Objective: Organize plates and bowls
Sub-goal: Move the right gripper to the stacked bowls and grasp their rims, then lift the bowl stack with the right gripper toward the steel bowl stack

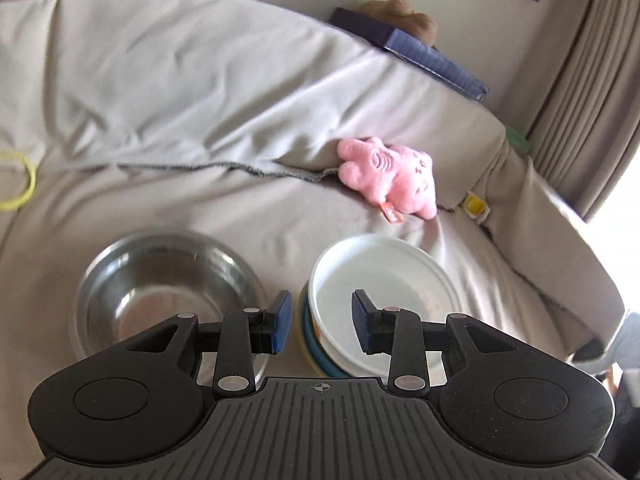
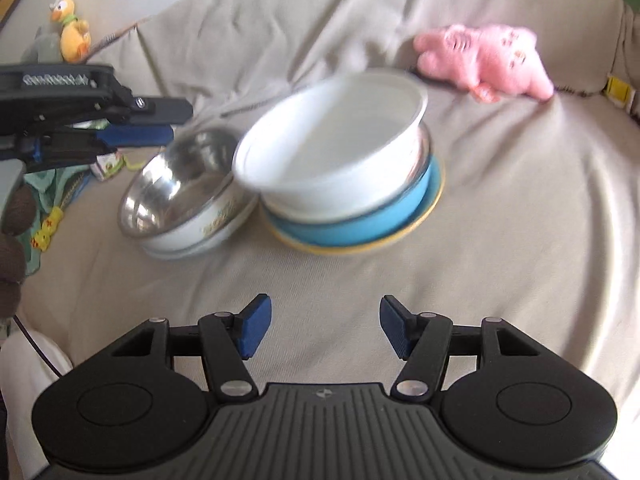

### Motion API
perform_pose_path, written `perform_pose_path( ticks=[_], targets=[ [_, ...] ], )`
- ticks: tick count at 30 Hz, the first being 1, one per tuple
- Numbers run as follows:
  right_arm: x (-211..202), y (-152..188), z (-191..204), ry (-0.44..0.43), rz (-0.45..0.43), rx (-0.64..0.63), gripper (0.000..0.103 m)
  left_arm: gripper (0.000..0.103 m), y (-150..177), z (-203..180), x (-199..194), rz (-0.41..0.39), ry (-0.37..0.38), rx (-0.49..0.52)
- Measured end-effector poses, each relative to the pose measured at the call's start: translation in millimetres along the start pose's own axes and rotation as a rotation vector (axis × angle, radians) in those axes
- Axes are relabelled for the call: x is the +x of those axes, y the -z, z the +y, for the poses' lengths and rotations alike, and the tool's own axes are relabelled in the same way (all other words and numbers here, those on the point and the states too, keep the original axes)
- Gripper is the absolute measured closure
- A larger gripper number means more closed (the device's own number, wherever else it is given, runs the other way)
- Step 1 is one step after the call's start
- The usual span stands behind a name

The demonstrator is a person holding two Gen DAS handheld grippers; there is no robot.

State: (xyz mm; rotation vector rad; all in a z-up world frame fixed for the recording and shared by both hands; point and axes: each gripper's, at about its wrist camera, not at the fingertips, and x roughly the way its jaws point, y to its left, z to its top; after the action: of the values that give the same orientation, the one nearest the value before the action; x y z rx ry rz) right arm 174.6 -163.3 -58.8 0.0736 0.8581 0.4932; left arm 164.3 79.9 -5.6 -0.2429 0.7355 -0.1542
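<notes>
A white bowl (image 2: 332,148) sits tilted on top of a stack, over a blue bowl (image 2: 360,224) and a yellow-rimmed plate (image 2: 434,196). Beside it on the left a steel bowl (image 2: 180,184) rests in a white patterned bowl (image 2: 208,228). In the left wrist view the white bowl (image 1: 384,284) and the steel bowl (image 1: 160,292) lie side by side. My left gripper (image 1: 320,326) is open, with its fingers either side of the white bowl's near rim. It also shows in the right wrist view (image 2: 132,124). My right gripper (image 2: 325,330) is open and empty, in front of the stack.
All lies on a beige-covered sofa (image 2: 520,240). A pink plush toy (image 2: 484,62) lies behind the stack, also in the left wrist view (image 1: 394,178). A yellow duck toy (image 2: 70,36) and cloth clutter (image 2: 52,200) are at the left. A dark blue book (image 1: 420,54) rests on the backrest.
</notes>
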Motion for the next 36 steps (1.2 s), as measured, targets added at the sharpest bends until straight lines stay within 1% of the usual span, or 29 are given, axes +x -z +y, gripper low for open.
perform_pose_path(
  ticks=[1, 3, 7, 10, 14, 19, 25, 28, 31, 36],
  targets=[
    [-5, -5, -2, 0.010, -0.022, -0.010, 0.037, 0.067, -5, -5, 4, 0.007, -0.019, 0.023],
    [-12, -17, -8, 0.036, -0.065, -0.006, 0.037, 0.067, -13, -12, 11, 0.024, -0.033, 0.049],
    [-18, -46, -21, 0.007, -0.134, 0.058, 0.037, 0.067, -26, -22, 23, 0.069, -0.011, 0.083],
    [-11, -66, -26, 0.004, -0.167, 0.098, 0.032, 0.067, -31, -29, 33, 0.095, -0.046, 0.123],
    [17, -78, -33, 0.026, -0.135, 0.144, 0.031, 0.067, -33, -38, 45, 0.134, -0.085, 0.180],
    [50, -71, -46, 0.008, -0.068, 0.207, 0.031, 0.067, -33, -46, 60, 0.169, -0.106, 0.225],
    [64, -61, -61, -0.015, -0.023, 0.262, 0.030, 0.067, -32, -49, 79, 0.229, -0.125, 0.263],
    [70, -59, -70, -0.028, -0.008, 0.297, 0.030, 0.067, -29, -51, 86, 0.245, -0.135, 0.284],
    [76, -58, -76, -0.035, 0.004, 0.324, 0.030, 0.067, -26, -51, 95, 0.275, -0.140, 0.290],
    [83, -57, -80, -0.073, 0.022, 0.346, 0.030, 0.067, -20, -46, 112, 0.340, -0.152, 0.287]
  ],
)
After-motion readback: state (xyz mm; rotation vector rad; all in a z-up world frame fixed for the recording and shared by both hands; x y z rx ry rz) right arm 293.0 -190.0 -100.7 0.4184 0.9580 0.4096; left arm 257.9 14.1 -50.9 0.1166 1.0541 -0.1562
